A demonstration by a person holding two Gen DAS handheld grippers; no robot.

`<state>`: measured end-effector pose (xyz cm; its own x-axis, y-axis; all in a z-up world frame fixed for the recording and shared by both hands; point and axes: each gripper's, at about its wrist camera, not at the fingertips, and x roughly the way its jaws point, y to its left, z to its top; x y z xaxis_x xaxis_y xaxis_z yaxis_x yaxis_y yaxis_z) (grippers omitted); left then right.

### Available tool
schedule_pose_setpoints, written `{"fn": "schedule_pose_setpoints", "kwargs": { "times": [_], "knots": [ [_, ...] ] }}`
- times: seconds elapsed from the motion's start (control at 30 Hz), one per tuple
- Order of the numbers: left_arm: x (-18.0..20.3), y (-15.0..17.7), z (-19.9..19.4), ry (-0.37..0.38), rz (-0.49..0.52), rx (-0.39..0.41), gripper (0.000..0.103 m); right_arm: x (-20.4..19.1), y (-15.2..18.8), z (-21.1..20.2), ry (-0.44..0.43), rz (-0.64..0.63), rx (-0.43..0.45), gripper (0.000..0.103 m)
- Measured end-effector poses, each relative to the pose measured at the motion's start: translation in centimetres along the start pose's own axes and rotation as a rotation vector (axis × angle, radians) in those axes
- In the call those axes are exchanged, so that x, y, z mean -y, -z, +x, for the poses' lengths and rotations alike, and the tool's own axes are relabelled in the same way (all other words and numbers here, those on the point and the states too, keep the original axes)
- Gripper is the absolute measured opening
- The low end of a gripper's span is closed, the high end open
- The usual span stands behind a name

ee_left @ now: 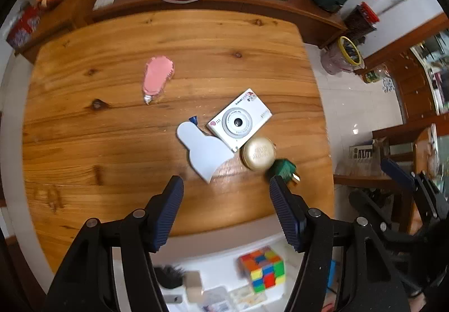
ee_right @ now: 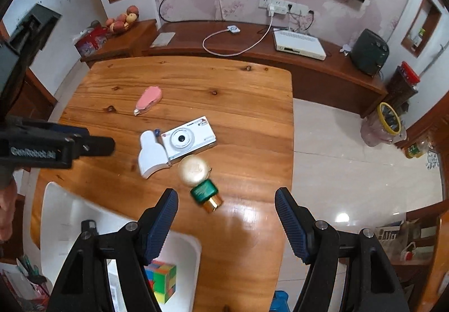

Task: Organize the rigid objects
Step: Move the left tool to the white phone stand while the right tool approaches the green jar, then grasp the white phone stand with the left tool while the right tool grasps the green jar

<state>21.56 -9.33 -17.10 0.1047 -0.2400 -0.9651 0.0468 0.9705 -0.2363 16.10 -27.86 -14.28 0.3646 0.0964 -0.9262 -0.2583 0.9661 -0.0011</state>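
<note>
On the wooden table [ee_left: 112, 129] [ee_right: 238, 104] lie a white camera [ee_left: 239, 120] [ee_right: 188, 140], a white scraper-shaped piece [ee_left: 206, 151] [ee_right: 152, 154], a gold round tin [ee_left: 258, 153] [ee_right: 193, 169], a green and gold bottle [ee_left: 284, 169] [ee_right: 207, 194] and a pink brush [ee_left: 157, 77] [ee_right: 148, 98]. My left gripper [ee_left: 226, 185] is open and empty above the near edge. My right gripper [ee_right: 226, 197] is open and empty just above the bottle. A colour cube [ee_left: 262, 270] [ee_right: 160, 281] sits in a white tray [ee_right: 70, 216] at the near edge.
The tray [ee_left: 213, 264] also holds a black brush [ee_left: 169, 277] and small items. A dark wood cabinet [ee_right: 322, 73] behind the table carries a white box [ee_right: 299, 45] and cable. The left gripper's body [ee_right: 42, 143] shows at the left. Tiled floor lies to the right.
</note>
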Motion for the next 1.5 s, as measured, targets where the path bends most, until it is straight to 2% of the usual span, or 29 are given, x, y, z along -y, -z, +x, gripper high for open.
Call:
{"fn": "schedule_pose_setpoints", "kwargs": {
  "times": [0.2,0.47,0.63,0.77,0.9,1.03,1.27,1.33,1.43,1.5],
  "knots": [
    [-0.9,-1.7,5.1,0.008,-0.084,-0.058,0.067,-0.3,-1.2,4.4,-0.031,-0.035,-0.075,0.072],
    [-1.9,-2.0,9.1,-0.011,-0.15,-0.109,0.067,-1.3,-1.0,9.4,-0.063,-0.063,-0.166,0.072],
    [-1.9,-2.3,9.5,-0.048,-0.157,-0.096,0.07,-1.9,-0.6,11.1,-0.071,-0.079,-0.199,0.072],
    [-2.8,-1.9,10.4,-0.048,-0.2,-0.131,0.073,-2.1,-0.4,11.6,-0.077,-0.088,-0.209,0.072],
    [-3.9,-1.6,10.4,-0.017,-0.245,-0.142,0.073,-2.3,-0.4,11.7,-0.079,-0.099,-0.21,0.072],
    [-4.7,-1.0,10.2,-0.06,-0.26,-0.149,0.072,-2.4,-0.3,12.0,-0.072,-0.121,-0.218,0.072],
    [-6.3,-1.0,9.7,-0.067,-0.261,-0.136,0.07,-2.7,0.2,13.2,-0.06,-0.157,-0.245,0.072],
    [-6.4,-1.2,9.7,-0.066,-0.242,-0.131,0.069,-2.7,0.3,13.5,-0.057,-0.168,-0.252,0.069],
    [-6.1,-1.1,9.5,-0.053,-0.216,-0.128,0.061,-2.9,0.5,13.8,-0.076,-0.177,-0.266,0.061],
    [-5.9,-1.4,9.5,-0.057,-0.201,-0.133,0.06,-3.3,0.8,14.1,-0.084,-0.192,-0.287,0.053]
  ]
}}
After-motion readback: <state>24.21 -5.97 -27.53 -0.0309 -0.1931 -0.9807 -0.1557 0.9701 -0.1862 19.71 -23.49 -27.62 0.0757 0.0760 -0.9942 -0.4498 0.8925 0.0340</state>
